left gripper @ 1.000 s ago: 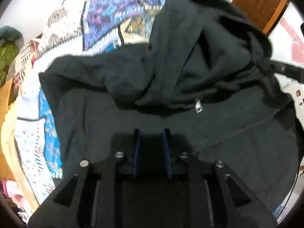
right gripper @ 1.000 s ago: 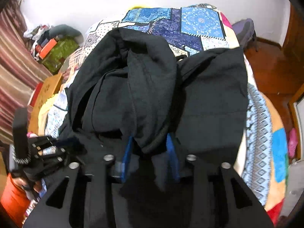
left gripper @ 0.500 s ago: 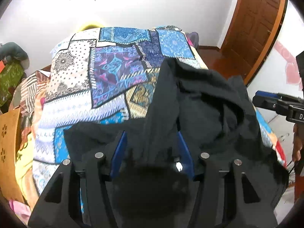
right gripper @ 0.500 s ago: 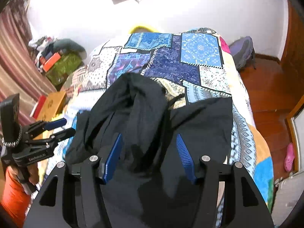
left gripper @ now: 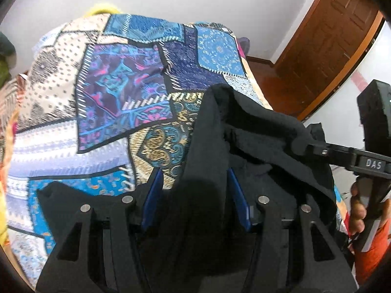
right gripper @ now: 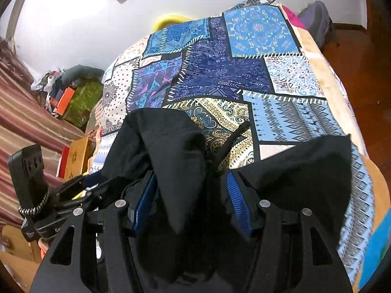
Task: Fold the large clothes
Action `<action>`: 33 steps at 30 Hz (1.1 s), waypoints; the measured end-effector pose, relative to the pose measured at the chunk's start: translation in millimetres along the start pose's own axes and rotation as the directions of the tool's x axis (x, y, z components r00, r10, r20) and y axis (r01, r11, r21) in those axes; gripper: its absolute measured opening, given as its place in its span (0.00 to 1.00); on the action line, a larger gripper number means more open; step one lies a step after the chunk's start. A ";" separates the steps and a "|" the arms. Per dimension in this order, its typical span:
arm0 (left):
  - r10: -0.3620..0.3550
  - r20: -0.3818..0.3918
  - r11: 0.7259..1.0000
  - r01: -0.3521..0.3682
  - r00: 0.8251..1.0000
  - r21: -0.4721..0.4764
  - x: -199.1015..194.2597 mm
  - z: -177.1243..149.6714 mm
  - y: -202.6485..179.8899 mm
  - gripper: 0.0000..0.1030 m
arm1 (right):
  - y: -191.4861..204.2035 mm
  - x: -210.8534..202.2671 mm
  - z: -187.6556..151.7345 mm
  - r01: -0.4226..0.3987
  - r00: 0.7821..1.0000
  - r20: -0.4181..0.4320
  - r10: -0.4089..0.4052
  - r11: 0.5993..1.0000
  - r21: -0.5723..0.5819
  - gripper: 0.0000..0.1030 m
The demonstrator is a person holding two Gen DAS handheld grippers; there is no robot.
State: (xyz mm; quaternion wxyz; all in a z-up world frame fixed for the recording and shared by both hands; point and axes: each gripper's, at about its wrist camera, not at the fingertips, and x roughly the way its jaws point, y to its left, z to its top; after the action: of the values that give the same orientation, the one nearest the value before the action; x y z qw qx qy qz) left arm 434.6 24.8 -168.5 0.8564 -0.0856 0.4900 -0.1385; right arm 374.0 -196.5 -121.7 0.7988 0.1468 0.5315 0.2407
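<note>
A large black garment (left gripper: 256,146) lies bunched at the near end of a patchwork quilt (left gripper: 110,85). My left gripper (left gripper: 195,180) has its blue pads wide apart. A fold of the black cloth runs between them, with quilt showing in the gap beside the left pad. In the right wrist view, a black fold (right gripper: 171,146) hangs between the spread pads of my right gripper (right gripper: 190,185) without being pinched. Another part of the garment (right gripper: 305,171) lies to the right. The right gripper (left gripper: 317,149) pokes under cloth at the right of the left view. The left gripper (right gripper: 83,188) shows at lower left.
The quilt (right gripper: 244,73) covers the bed up to a white wall. A brown wooden door (left gripper: 330,36) stands on the right. A grey bag (right gripper: 315,22) sits on the wood floor. A green box with clutter (right gripper: 80,100) and a striped curtain (right gripper: 19,112) are at left. A hand (left gripper: 356,210) holds the right gripper.
Both grippers' jaws have widened from nearly closed on the cloth. Both views have pulled back toward the near end of the bed, baring much more quilt. The garment is now bunched close to the fingers.
</note>
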 end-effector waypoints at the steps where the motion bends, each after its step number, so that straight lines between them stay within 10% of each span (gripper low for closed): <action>1: -0.004 -0.002 1.000 0.004 1.000 -0.003 3.3 0.4 0.5 0.52 | 0.3 2.9 -0.3 -0.003 1.000 0.000 0.003 1.000 -0.001 0.52; 4: -0.025 -0.004 1.000 0.025 1.000 -0.007 11.2 -0.5 2.9 0.41 | 4.7 6.3 -0.2 -0.021 1.000 -0.002 0.021 1.000 -0.023 0.27; 10: -0.044 0.009 0.999 0.044 0.999 -0.018 -5.9 -8.0 6.1 0.21 | 29.6 -6.5 -4.9 -0.001 0.999 0.040 0.005 0.994 -0.106 0.12; 33: 0.105 0.097 0.984 -0.117 0.990 0.132 -158.3 -145.0 -42.3 0.18 | 113.6 -86.0 -124.9 0.079 0.996 0.071 -0.057 0.925 -0.371 0.10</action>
State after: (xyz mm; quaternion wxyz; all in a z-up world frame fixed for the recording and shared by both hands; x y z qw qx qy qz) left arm 226.9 34.0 -100.7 0.8877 -0.0048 0.4445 -0.1199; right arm 205.8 -150.1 -48.0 0.8352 -0.0193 0.4571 0.3053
